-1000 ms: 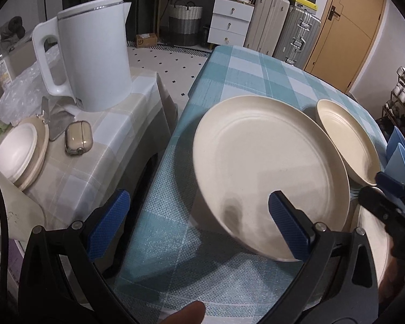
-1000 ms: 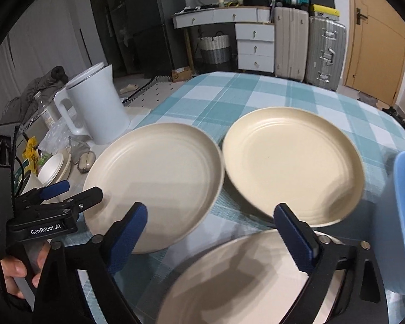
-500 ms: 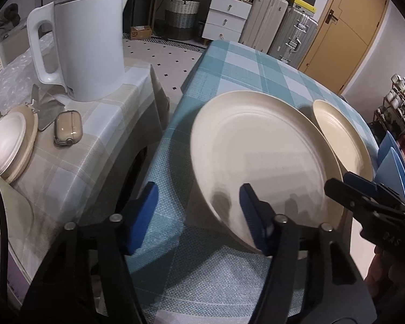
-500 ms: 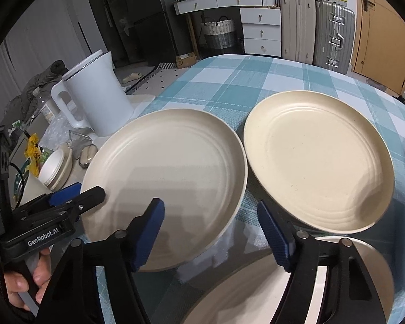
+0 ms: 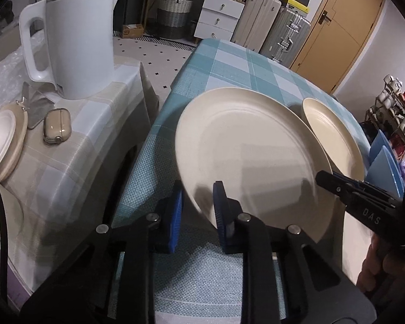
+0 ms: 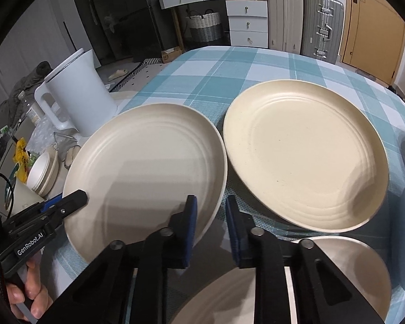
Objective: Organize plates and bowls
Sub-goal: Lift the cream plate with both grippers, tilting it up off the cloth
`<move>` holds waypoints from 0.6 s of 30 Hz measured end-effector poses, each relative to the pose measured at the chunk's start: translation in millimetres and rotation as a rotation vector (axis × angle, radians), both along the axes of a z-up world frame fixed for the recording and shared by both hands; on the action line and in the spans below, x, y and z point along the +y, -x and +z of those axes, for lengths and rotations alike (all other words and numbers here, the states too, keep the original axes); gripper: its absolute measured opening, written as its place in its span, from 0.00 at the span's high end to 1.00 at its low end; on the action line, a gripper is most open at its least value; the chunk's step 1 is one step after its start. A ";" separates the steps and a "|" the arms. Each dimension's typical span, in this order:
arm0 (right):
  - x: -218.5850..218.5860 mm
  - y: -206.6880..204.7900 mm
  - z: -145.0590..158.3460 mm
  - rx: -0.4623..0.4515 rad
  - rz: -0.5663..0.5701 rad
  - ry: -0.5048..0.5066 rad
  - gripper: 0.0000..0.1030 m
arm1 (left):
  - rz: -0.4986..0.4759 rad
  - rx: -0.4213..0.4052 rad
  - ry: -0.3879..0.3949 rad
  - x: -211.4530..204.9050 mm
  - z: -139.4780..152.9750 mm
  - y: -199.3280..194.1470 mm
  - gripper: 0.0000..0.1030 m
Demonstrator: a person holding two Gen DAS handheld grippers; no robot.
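Observation:
A large cream plate (image 5: pixel 245 156) (image 6: pixel 148 162) lies at the left of the teal checked table (image 5: pixel 229 62). My left gripper (image 5: pixel 198 191) has its jaws closing onto the plate's near-left rim, which sits between the blue pads. My right gripper (image 6: pixel 211 203) has its jaws closing onto the same plate's near-right rim, one pad inside the lip, one outside. A second cream plate (image 6: pixel 305 156) (image 5: pixel 332 140) lies just to the right, almost touching the first. A third pale plate (image 6: pixel 351 270) shows under the right gripper, partly hidden by it.
A white kettle (image 5: pixel 78 40) stands on a beige checked side table (image 5: pixel 75 145) to the left, with an earbud case (image 5: pixel 57 129) and stacked pale bowls (image 5: pixel 2 140). Blue dishes (image 5: pixel 383 167) stand at the table's right edge. Suitcases, drawers and a door are behind.
Both grippers went from wide open to closed on the left plate's rim. The right gripper moved left and down toward that plate; the left gripper stayed put.

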State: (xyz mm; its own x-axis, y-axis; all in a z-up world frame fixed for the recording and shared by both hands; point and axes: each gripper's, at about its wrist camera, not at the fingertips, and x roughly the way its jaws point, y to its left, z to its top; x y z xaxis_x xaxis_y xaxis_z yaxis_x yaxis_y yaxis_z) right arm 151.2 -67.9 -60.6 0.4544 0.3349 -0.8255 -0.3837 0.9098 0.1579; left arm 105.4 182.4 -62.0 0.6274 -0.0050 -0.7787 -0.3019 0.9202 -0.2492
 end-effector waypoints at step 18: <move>3.3 10.5 12.6 -0.039 0.006 0.017 0.86 | -0.002 -0.037 -0.036 -1.0 17.5 11.4 0.83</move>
State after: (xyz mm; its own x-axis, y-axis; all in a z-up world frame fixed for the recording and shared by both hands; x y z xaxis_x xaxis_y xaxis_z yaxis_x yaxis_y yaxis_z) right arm 140.7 -64.6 -48.0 0.4842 0.3240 -0.8127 -0.3944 0.9100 0.1278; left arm 94.0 181.4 -44.5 0.6561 0.0209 -0.7544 -0.2911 0.9293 -0.2274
